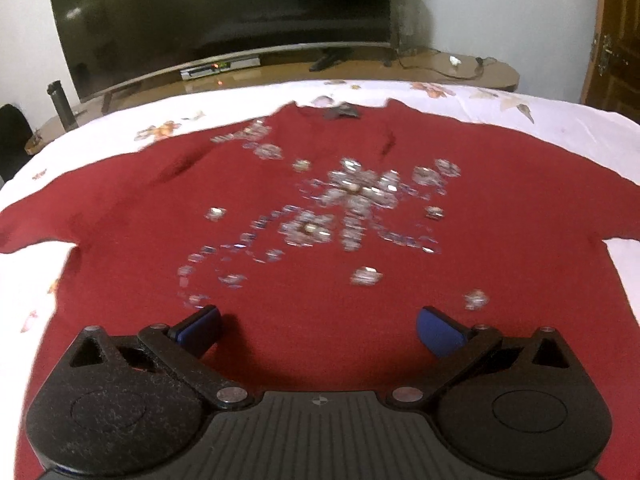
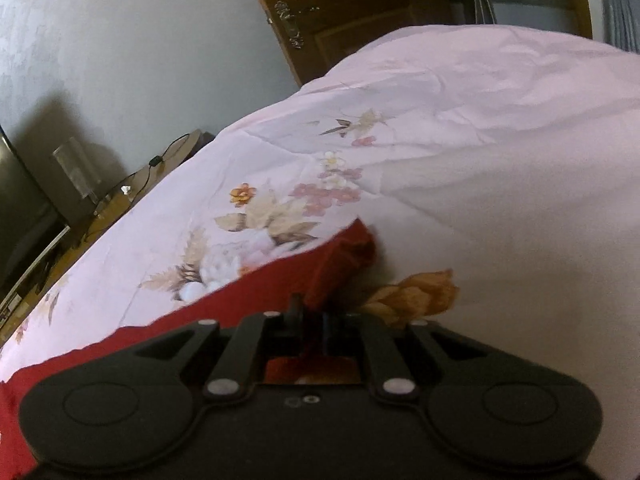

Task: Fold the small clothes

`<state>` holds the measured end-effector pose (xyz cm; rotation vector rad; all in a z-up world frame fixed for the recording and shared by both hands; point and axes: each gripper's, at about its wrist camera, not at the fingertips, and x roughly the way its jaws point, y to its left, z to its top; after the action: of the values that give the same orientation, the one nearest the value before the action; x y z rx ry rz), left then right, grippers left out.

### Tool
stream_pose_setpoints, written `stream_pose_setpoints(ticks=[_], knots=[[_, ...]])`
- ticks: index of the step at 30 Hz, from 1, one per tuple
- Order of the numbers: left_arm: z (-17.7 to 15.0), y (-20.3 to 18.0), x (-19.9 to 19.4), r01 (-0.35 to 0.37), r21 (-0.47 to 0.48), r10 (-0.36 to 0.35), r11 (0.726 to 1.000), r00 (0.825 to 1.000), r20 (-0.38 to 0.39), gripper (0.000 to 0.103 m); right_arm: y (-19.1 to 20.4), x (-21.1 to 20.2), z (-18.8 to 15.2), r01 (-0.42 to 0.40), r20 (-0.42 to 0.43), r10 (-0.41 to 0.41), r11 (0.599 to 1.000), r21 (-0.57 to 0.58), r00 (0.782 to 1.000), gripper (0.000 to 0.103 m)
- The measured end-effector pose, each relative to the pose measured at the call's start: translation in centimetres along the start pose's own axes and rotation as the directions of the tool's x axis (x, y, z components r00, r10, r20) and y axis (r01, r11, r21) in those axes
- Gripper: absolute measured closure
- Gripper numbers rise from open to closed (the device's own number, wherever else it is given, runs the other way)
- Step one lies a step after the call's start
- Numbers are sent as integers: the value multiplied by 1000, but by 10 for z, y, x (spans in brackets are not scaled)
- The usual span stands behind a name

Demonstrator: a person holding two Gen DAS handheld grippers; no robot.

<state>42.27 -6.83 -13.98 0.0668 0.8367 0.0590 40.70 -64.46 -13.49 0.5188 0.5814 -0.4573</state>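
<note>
A small dark red shirt point(image 1: 312, 184) with silver sequin flowers on its chest lies flat, sleeves spread, on a white floral bedsheet point(image 1: 480, 100). My left gripper point(image 1: 318, 328) hovers just above the shirt's lower part, its blue-padded jaws wide open and empty. In the right wrist view my right gripper point(image 2: 316, 312) is shut on a bunched edge of the red shirt point(image 2: 344, 256), lifting it slightly off the pale pink floral sheet point(image 2: 480, 140). Which part of the shirt this is cannot be told.
A large curved TV point(image 1: 220, 20) stands on a low wooden stand point(image 1: 280, 76) beyond the bed's far edge, with a set-top box point(image 1: 220, 68) and cables. A wooden door point(image 2: 340, 12) is at the right. A dark flask point(image 1: 60, 100) stands at far left.
</note>
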Motion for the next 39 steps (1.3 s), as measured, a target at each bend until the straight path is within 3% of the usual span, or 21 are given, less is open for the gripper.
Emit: stream_pose_setpoints(ticks=[5, 11, 17, 21, 24, 25, 27, 28, 30, 31, 36, 37, 38, 39], knots=[[2, 48, 2, -13, -34, 13, 999, 1000, 14, 0, 54, -19, 1, -52, 49, 56, 995, -85, 997, 93], [7, 122, 5, 47, -147, -39, 988, 998, 53, 0, 182, -57, -36, -200, 53, 218, 952, -232, 974, 94], [2, 190, 13, 66, -227, -58, 972, 997, 42, 0, 328, -68, -118, -382, -74, 383, 847, -369, 921, 94], [-4, 225, 13, 100, -266, -89, 959, 995, 53, 0, 400, -61, -177, -461, -180, 426, 786, -411, 887, 94], [-5, 244, 18, 168, -328, -154, 929, 986, 68, 0, 438, -52, -218, -490, -250, 421, 754, -438, 872, 93], [-3, 245, 21, 178, -329, -164, 928, 984, 69, 0, 442, -48, -229, -489, -268, 409, 751, -445, 872, 90], [2, 241, 26, 201, -310, -187, 929, 980, 74, 0, 450, -38, -248, -504, -323, 391, 728, -464, 862, 74], [6, 238, 29, 249, -315, -233, 916, 968, 89, 0, 452, -37, -255, -505, -352, 371, 718, -479, 860, 74], [16, 229, 37, 334, -338, -317, 880, 943, 105, 0, 441, -61, -255, -497, -293, 401, 701, -511, 868, 60], [22, 221, 43, 386, -348, -370, 854, 922, 113, 0, 432, -70, -249, -498, -269, 419, 704, -507, 867, 59], [52, 160, 80, 561, -385, -561, 733, 818, 124, 1, 369, -105, -209, -415, -161, 384, 804, -425, 909, 59], [58, 143, 89, 577, -379, -582, 723, 805, 116, 6, 356, -108, -203, -397, -147, 370, 822, -408, 917, 59], [64, 128, 99, 588, -379, -600, 714, 794, 101, 38, 345, -112, -199, -379, -133, 356, 836, -397, 925, 59], [66, 117, 107, 591, -389, -612, 707, 786, 81, 51, 332, -116, -193, -360, -117, 342, 849, -387, 932, 59]])
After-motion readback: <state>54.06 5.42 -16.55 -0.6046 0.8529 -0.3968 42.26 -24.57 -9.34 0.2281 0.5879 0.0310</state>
